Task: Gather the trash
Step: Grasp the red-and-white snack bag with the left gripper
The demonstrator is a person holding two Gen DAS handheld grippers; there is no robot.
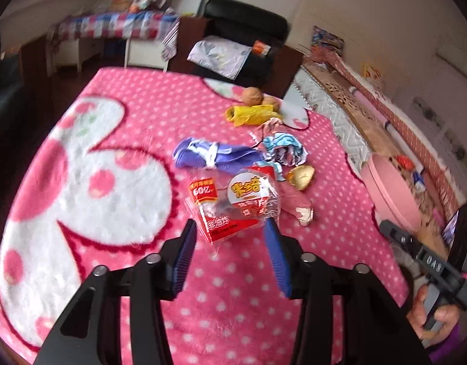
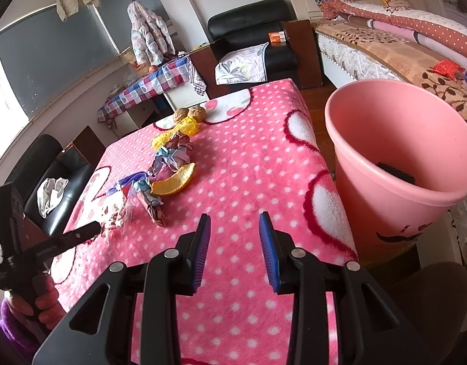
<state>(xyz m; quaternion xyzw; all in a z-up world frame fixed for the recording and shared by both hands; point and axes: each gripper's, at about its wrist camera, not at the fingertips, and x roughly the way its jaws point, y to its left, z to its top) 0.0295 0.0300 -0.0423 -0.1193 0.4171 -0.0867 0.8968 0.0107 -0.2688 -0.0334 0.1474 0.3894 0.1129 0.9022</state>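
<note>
1. A black leather armchair [image 2: 251, 27] holds a floral pillow [image 2: 242, 64].
2. A checkered cloth [image 2: 148, 85] covers a side table.
3. A puffy jacket [image 2: 148, 36] hangs by the window.
4. A bed [image 2: 385, 51] carries rolled quilts.

A tabletop [image 2: 248, 158] draped in a fuzzy pink blanket [image 1: 117, 115] with white polka dots carries a line of litter: two walnuts [image 1: 252, 96] at its 12 o'clock end, a yellow wrapper [image 1: 251, 115] touching them, crumpled colourful paper [image 1: 282, 152], a purple wrapper [image 1: 203, 155], an orange peel [image 2: 174, 182] and, toward 6 o'clock, a clear-and-red snack packet [image 1: 230, 206].
</note>
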